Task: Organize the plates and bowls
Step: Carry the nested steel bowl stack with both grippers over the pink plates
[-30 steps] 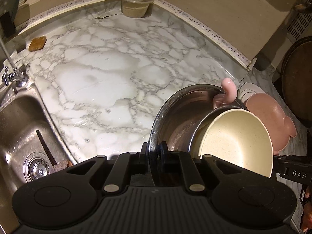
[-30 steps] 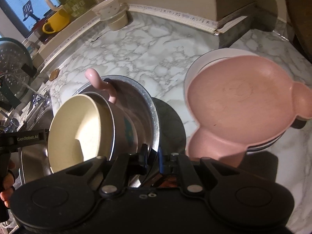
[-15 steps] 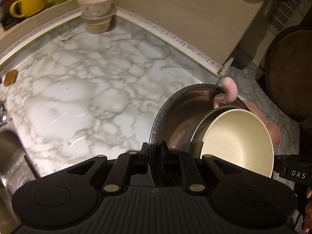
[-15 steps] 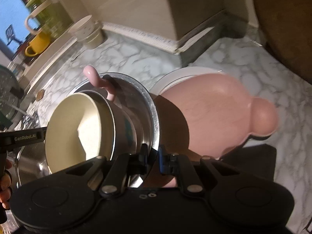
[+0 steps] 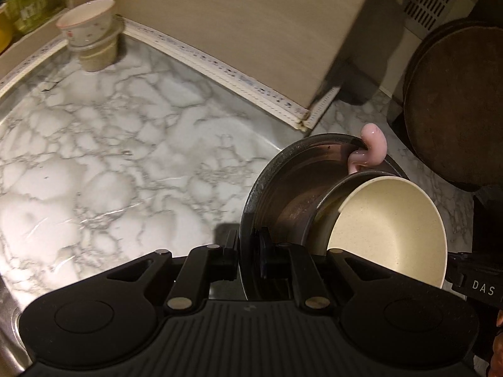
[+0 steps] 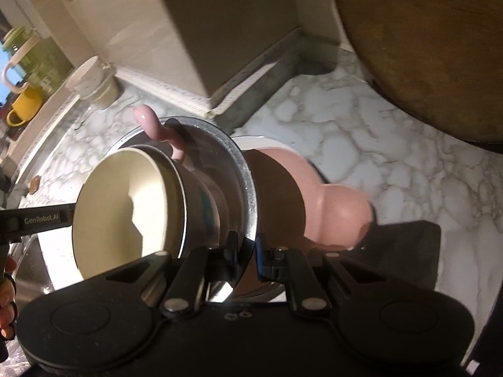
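I've got both grippers, left (image 5: 249, 245) and right (image 6: 246, 251), pinched on the steel bowl's (image 5: 283, 188) rim; cream bowl (image 5: 393, 229) sits inside, lower right.

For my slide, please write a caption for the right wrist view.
Both grippers clamp a steel bowl's rim; a cream bowl is nested inside, above a pink plate.

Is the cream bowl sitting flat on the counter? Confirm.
No: the cream bowl is tilted inside the steel bowl, whose rim the left gripper clamps above the counter.
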`<state>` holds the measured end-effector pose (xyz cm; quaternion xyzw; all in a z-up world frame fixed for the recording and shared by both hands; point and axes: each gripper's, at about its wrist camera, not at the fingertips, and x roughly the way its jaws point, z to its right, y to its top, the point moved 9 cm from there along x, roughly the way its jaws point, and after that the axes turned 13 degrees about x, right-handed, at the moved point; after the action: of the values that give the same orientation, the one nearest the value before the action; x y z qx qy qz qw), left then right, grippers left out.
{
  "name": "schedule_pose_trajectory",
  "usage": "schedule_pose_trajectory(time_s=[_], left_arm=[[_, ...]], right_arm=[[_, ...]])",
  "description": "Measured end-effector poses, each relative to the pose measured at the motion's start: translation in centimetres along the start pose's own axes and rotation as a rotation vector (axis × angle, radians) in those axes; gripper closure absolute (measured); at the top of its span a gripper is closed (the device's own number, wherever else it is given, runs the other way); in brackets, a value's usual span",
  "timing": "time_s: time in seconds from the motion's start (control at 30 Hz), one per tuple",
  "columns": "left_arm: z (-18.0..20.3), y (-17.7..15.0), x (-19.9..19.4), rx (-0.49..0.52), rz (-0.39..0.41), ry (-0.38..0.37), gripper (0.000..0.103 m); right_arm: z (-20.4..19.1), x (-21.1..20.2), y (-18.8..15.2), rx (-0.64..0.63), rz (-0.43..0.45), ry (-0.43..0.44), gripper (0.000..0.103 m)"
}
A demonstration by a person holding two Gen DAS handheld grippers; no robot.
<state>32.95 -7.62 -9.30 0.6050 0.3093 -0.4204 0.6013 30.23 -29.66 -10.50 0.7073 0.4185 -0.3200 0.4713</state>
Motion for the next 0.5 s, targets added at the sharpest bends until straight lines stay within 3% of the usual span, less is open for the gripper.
schedule_pose_trajectory(time_s=[0.5], left_arm=[[2.6,1.8,3.8,-0.001,-0.053,-0.016,0.091]], right_arm=[[3.3,1.2,1.7,0.015,-0.024,-0.043,0.091]])
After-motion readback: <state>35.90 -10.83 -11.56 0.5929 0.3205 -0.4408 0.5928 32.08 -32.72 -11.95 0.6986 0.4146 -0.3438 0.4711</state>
